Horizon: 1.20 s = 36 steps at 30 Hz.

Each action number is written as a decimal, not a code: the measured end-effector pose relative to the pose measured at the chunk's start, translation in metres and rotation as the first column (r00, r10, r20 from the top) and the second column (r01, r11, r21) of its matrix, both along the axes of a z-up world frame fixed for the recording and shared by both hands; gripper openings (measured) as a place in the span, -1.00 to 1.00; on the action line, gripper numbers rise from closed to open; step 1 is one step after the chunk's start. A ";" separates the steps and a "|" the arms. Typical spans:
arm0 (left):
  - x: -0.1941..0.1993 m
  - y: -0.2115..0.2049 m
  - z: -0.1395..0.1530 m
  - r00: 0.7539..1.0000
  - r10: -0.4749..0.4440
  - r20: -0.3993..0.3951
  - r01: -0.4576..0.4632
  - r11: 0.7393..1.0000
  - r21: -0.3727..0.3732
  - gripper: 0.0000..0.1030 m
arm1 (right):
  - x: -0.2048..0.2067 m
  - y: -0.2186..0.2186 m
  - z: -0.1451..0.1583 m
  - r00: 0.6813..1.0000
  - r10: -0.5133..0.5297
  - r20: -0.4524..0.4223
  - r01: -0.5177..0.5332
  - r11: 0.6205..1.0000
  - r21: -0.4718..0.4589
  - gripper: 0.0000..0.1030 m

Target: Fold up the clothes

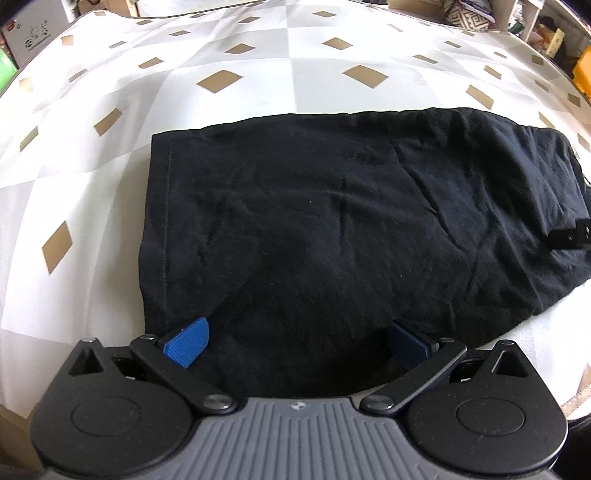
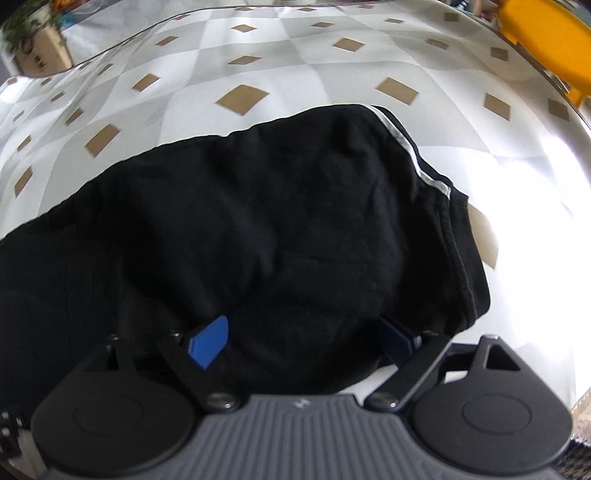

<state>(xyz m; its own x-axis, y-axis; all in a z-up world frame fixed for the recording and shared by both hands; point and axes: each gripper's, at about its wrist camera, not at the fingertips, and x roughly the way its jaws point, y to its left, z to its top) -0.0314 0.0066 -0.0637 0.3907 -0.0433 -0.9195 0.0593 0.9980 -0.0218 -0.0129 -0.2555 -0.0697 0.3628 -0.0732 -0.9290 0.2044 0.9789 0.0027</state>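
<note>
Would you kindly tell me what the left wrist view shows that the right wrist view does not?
Only the left wrist view shows the garment's stitched hem and a patterned cushion past the table.

Only the right wrist view shows the white stripe along the garment's edge and a yellow container.

Both show the black garment lying on the diamond-patterned tablecloth, with an open gripper over its near edge.

Black gripper (image 1: 297, 341), blue pads (image 1: 187, 345), seemingly ribbed grey body.

The tabletop (image 1: 280, 74) carries a white-and-grey checked cover with tan diamonds. A yellow container (image 2: 546, 40) stands at the far right edge. A cardboard box (image 1: 27, 40) sits far left.
</note>
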 end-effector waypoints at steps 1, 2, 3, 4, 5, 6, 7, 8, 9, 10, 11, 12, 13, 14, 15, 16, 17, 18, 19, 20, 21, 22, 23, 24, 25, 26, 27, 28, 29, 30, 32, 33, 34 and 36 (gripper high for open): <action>0.000 0.001 0.000 1.000 0.006 0.000 -0.006 1.000 0.000 1.00 | -0.001 0.002 0.000 1.000 0.008 0.001 -0.008 1.000 0.002 0.72; 0.000 0.003 0.000 1.000 0.012 0.001 -0.012 1.000 0.001 1.00 | -0.001 0.004 0.000 1.000 0.018 0.001 -0.018 1.000 0.001 0.74; 0.001 0.003 0.000 1.000 0.018 0.001 -0.018 1.000 0.003 1.00 | -0.002 0.006 0.000 1.000 0.029 0.001 -0.029 1.000 0.000 0.76; 0.001 0.004 0.000 1.000 0.021 0.000 -0.021 1.000 0.006 1.00 | -0.002 0.009 0.000 0.999 0.040 0.001 -0.040 0.999 -0.002 0.77; 0.001 0.004 0.000 1.000 0.022 -0.001 -0.022 1.000 0.010 1.00 | -0.003 0.011 0.000 0.999 0.051 0.000 -0.051 0.999 -0.005 0.79; 0.000 0.004 0.000 1.000 0.020 -0.002 -0.020 1.000 0.014 1.00 | -0.003 0.013 0.000 0.998 0.061 -0.001 -0.061 0.998 -0.007 0.81; 0.000 0.003 0.000 1.000 0.018 -0.004 -0.018 1.000 0.019 1.00 | -0.004 0.015 0.000 0.997 0.072 -0.002 -0.072 0.997 -0.010 0.82; -0.001 0.003 0.000 1.000 0.015 -0.006 -0.015 1.000 0.023 1.00 | -0.004 0.017 -0.001 0.997 0.076 -0.004 -0.076 0.997 -0.011 0.83; 0.000 0.001 0.001 1.000 0.014 -0.009 -0.013 1.000 0.026 1.00 | -0.004 0.018 -0.001 0.997 0.080 -0.006 -0.080 0.997 -0.012 0.83; 0.000 0.001 0.001 1.000 0.013 -0.013 -0.012 0.999 0.030 1.00 | -0.004 0.019 -0.001 0.996 0.084 -0.008 -0.084 0.996 -0.013 0.83; 0.000 0.000 0.002 1.000 0.016 -0.017 -0.016 0.999 0.037 1.00 | -0.003 0.018 0.000 0.997 0.082 -0.013 -0.082 0.997 -0.004 0.83; 0.000 0.000 0.003 1.000 0.022 -0.019 -0.022 0.999 0.031 1.00 | -0.001 0.017 0.001 0.997 0.079 -0.019 -0.079 0.997 0.006 0.82; 0.001 -0.001 0.004 0.999 0.029 -0.020 -0.028 0.999 0.026 1.00 | 0.000 0.015 0.002 0.997 0.076 -0.025 -0.075 0.997 0.016 0.81; 0.001 0.000 0.007 0.999 0.037 -0.015 -0.037 0.999 0.003 1.00 | 0.001 0.012 0.004 0.998 0.061 -0.025 -0.060 0.998 0.036 0.75; 0.002 0.002 0.011 0.999 0.047 -0.008 -0.047 0.998 -0.028 1.00 | 0.003 0.007 0.007 0.999 0.046 -0.018 -0.045 0.997 0.060 0.68; 0.002 0.003 0.016 0.999 0.053 0.000 -0.053 0.997 -0.049 1.00 | 0.004 0.002 0.013 0.999 0.033 -0.001 -0.032 0.996 0.089 0.65; 0.002 0.004 0.020 0.998 0.058 0.008 -0.057 0.996 -0.070 1.00 | 0.005 -0.001 0.018 1.000 0.024 0.019 -0.026 0.994 0.102 0.60; 0.002 0.005 0.025 0.998 0.064 0.016 -0.062 0.994 -0.091 1.00 | 0.007 -0.005 0.023 0.999 0.016 0.039 -0.021 0.993 0.115 0.56; 0.005 0.003 0.027 0.998 0.064 0.020 -0.062 0.994 -0.088 1.00 | 0.009 -0.007 0.029 0.998 0.017 0.060 -0.024 0.994 0.110 0.54; 0.009 0.001 0.028 0.998 0.065 0.024 -0.063 0.994 -0.084 1.00 | 0.011 -0.007 0.034 0.997 0.027 0.076 -0.035 0.995 0.097 0.52; 0.012 -0.001 0.030 0.997 0.065 0.028 -0.063 0.995 -0.081 1.00 | 0.013 -0.007 0.037 0.995 0.043 0.086 -0.050 0.995 0.084 0.49; 0.016 -0.002 0.030 0.998 0.066 0.023 -0.064 0.995 -0.080 1.00 | 0.015 -0.007 0.039 0.994 0.058 0.095 -0.065 0.995 0.071 0.49; 0.022 -0.003 0.031 0.998 0.068 0.015 -0.067 0.994 -0.082 1.00 | 0.018 -0.007 0.040 0.993 0.075 0.096 -0.081 0.994 0.068 0.49; 0.028 -0.003 0.031 0.998 0.070 0.006 -0.069 0.994 -0.084 1.00 | 0.021 -0.007 0.041 0.991 0.089 0.095 -0.095 0.993 0.067 0.45; 0.031 -0.001 0.033 0.997 0.072 0.002 -0.072 0.994 -0.087 1.00 | 0.023 -0.008 0.041 0.991 0.097 0.095 -0.104 0.992 0.067 0.44; 0.035 -0.001 0.034 0.997 0.073 0.002 -0.073 0.993 -0.088 1.00 | 0.026 -0.011 0.041 0.990 0.098 0.098 -0.105 0.992 0.070 0.44; 0.038 0.000 0.034 0.997 0.075 0.005 -0.075 0.994 -0.085 1.00 | 0.030 -0.013 0.041 0.990 0.098 0.102 -0.106 0.992 0.074 0.44; 0.042 0.000 0.034 0.997 0.077 0.007 -0.077 0.994 -0.082 1.00 | 0.033 -0.016 0.042 0.990 0.098 0.106 -0.106 0.991 0.077 0.44; 0.047 0.001 0.033 0.997 0.082 0.010 -0.081 0.994 -0.078 1.00 | 0.037 -0.019 0.042 0.989 0.098 0.112 -0.108 0.990 0.087 0.44; 0.050 0.002 0.030 0.996 0.090 0.008 -0.089 0.993 -0.076 1.00 | 0.040 -0.022 0.043 0.988 0.098 0.118 -0.110 0.989 0.098 0.45; 0.058 0.003 0.024 0.994 0.107 0.003 -0.106 0.992 -0.073 1.00 | 0.049 -0.025 0.042 0.985 0.116 0.125 -0.128 0.987 0.094 0.45; 0.063 0.004 0.020 0.993 0.116 0.000 -0.116 0.991 -0.069 1.00 | 0.053 -0.024 0.041 0.984 0.126 0.128 -0.136 0.987 0.080 0.45; 0.066 0.005 0.017 0.992 0.127 -0.003 -0.127 0.990 -0.066 1.00 | 0.058 -0.024 0.039 0.982 0.136 0.129 -0.146 0.987 0.071 0.45; 0.072 0.006 0.010 0.989 0.148 -0.009 -0.149 0.987 -0.058 1.00 | 0.065 -0.025 0.035 0.982 0.144 0.125 -0.154 0.985 0.079 0.45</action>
